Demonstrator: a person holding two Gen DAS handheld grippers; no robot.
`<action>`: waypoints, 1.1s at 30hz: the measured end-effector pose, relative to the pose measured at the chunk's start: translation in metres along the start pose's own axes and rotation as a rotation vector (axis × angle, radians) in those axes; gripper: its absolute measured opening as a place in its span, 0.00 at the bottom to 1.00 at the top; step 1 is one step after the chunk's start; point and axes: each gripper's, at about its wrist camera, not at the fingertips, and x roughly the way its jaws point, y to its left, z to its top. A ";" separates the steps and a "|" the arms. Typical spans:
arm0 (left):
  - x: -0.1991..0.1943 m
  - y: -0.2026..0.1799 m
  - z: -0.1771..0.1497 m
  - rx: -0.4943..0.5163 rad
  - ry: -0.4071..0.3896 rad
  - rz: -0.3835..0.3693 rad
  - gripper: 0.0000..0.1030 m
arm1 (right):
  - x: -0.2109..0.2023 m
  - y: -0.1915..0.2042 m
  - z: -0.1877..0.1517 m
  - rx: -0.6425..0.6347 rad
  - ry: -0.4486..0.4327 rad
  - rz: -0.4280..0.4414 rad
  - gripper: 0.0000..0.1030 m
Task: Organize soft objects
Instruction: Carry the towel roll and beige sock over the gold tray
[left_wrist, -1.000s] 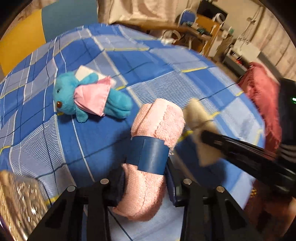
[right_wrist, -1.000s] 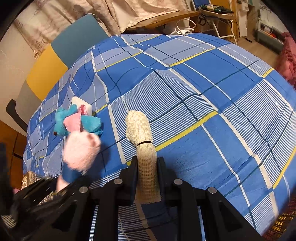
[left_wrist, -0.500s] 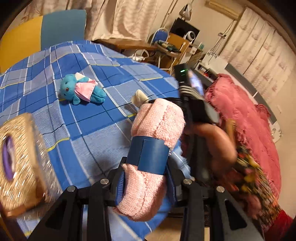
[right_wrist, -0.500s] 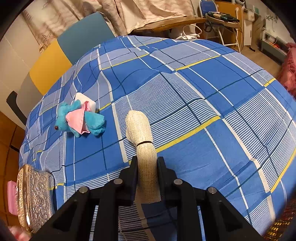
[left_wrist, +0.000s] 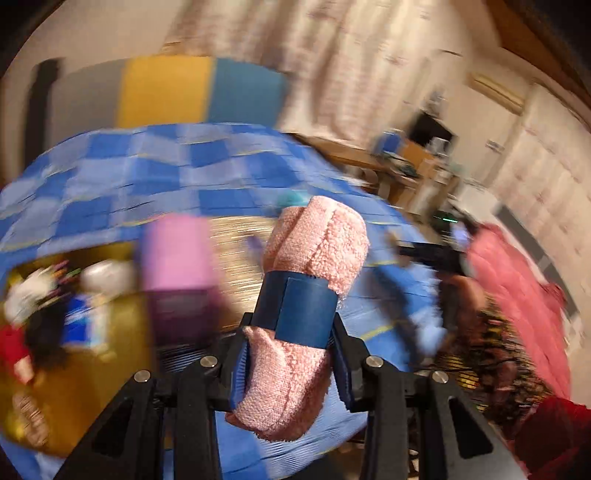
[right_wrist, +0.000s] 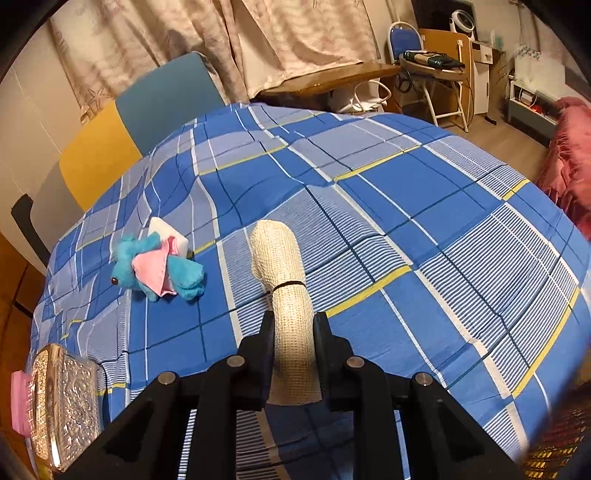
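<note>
Left wrist view has swung hard: left tongs (left_wrist: 291, 354), still clenched on the rolled pink terry towel (left_wrist: 299, 306), now face a blurred yellow bin (left_wrist: 92, 373); right tongs (right_wrist: 293, 347) stay gripping the cream mesh roll (right_wrist: 284, 280)

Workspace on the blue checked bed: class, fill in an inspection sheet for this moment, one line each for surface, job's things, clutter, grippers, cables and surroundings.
Surface: blue checked bedspread, wrinkled near the headboard.
Job's things: pink rolled towel with a blue band, cream rolled cloth with a black tie, blue plush toy lying on the spread against a white block.
Clutter: silver embossed box at the bed's near left edge; left view too blurred to name more.
Grippers: left gripper clamps the pink towel; right gripper clamps the cream cloth.
Cables: nothing seen on the bed.
Surroundings: curtains, folding chair, red blanket.
</note>
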 end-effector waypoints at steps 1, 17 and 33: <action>-0.003 0.023 -0.004 -0.048 0.005 0.045 0.37 | -0.004 0.000 0.000 -0.005 -0.020 -0.008 0.20; 0.022 0.213 -0.069 -0.472 0.165 0.267 0.37 | -0.084 0.037 -0.039 -0.068 -0.212 0.008 0.20; 0.010 0.234 -0.088 -0.455 0.150 0.373 0.50 | -0.190 0.169 -0.090 -0.239 -0.314 0.358 0.20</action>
